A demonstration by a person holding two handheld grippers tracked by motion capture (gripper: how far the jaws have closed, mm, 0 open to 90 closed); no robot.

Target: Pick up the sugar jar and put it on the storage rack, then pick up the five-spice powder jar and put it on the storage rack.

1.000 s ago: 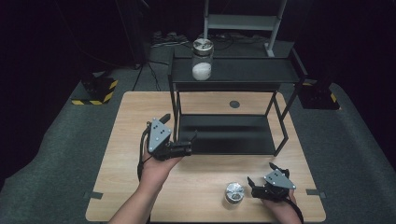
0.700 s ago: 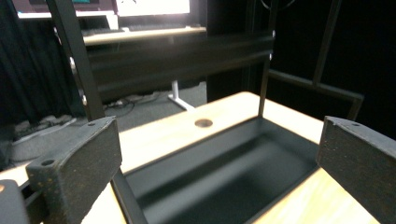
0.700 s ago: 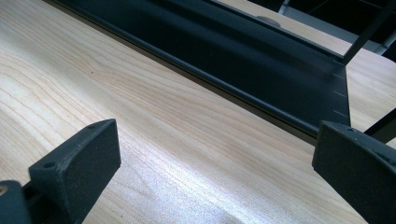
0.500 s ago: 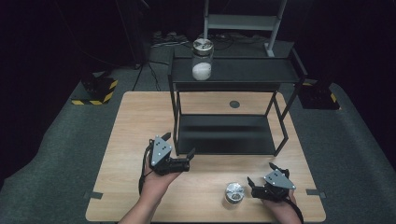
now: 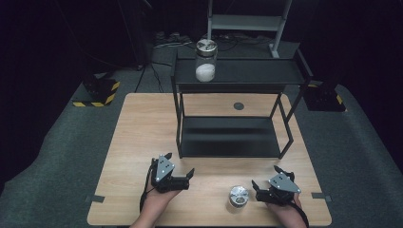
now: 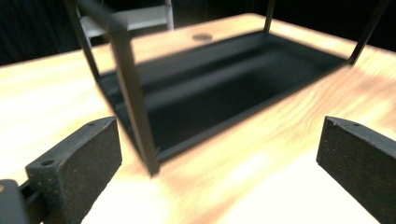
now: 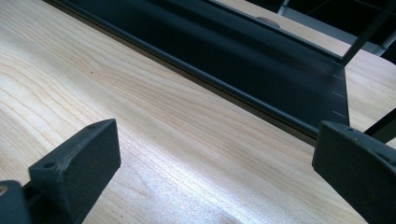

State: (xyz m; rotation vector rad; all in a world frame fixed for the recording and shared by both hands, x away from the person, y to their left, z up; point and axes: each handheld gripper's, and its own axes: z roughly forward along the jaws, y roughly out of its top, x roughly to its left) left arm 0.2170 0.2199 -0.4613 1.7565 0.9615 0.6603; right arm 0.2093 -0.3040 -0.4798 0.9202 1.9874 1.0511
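A black two-tier rack (image 5: 237, 76) stands at the back of the wooden table (image 5: 142, 123). On its top shelf is a glass jar (image 5: 206, 61) with a metal lid and white powder inside. A second, metal-lidded jar (image 5: 238, 195) stands on the table near the front edge. My left gripper (image 5: 183, 168) is open and empty, left of that jar, facing the rack's front left leg (image 6: 133, 93). My right gripper (image 5: 265, 178) is open and empty just right of the jar, facing the rack's lower shelf (image 7: 243, 51). In their own views the left gripper (image 6: 219, 135) and right gripper (image 7: 215, 140) hold nothing.
A small dark disc (image 5: 238, 106) lies on the table behind the rack. Beyond the table are a grey metal stand (image 5: 247, 21), cables and yellow-black striped blocks (image 5: 97, 92) on the floor. Bare wood lies to the left of the rack.
My left gripper has drawn back from the rack's front left corner toward the table's near edge. The right gripper and both jars have stayed put.
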